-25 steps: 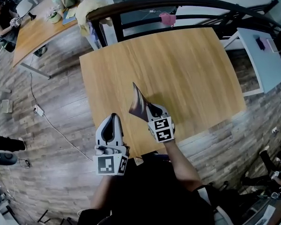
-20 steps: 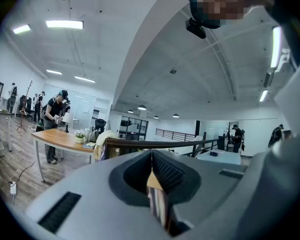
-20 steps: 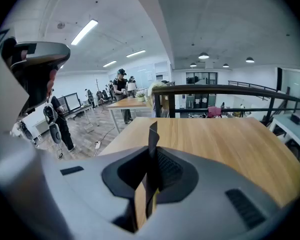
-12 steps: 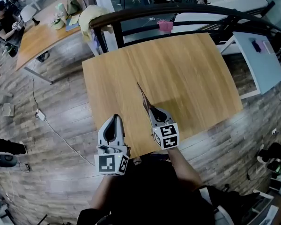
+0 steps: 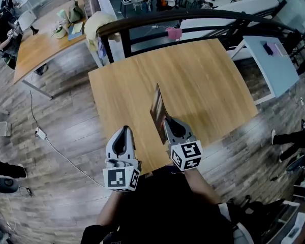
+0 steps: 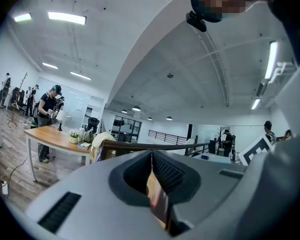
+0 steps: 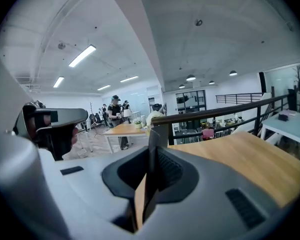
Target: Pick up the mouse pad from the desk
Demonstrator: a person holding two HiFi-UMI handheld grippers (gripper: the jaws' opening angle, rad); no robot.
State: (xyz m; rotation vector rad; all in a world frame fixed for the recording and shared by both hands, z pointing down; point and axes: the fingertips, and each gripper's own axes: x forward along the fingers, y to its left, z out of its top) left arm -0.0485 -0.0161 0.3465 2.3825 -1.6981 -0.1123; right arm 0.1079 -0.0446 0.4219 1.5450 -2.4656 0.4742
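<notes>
Two tongs sit over the near edge of the wooden bench (image 5: 203,80). The right tongs (image 5: 167,123) are clamped on the mouse pad (image 5: 156,108), which stands edge-on, held above the bench top. The left tongs (image 5: 123,130) are closed with nothing between them, near the right tongs.

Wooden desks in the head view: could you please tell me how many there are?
2: the near desk, centre; the far desk, upper left. Others may be hidden.
</notes>
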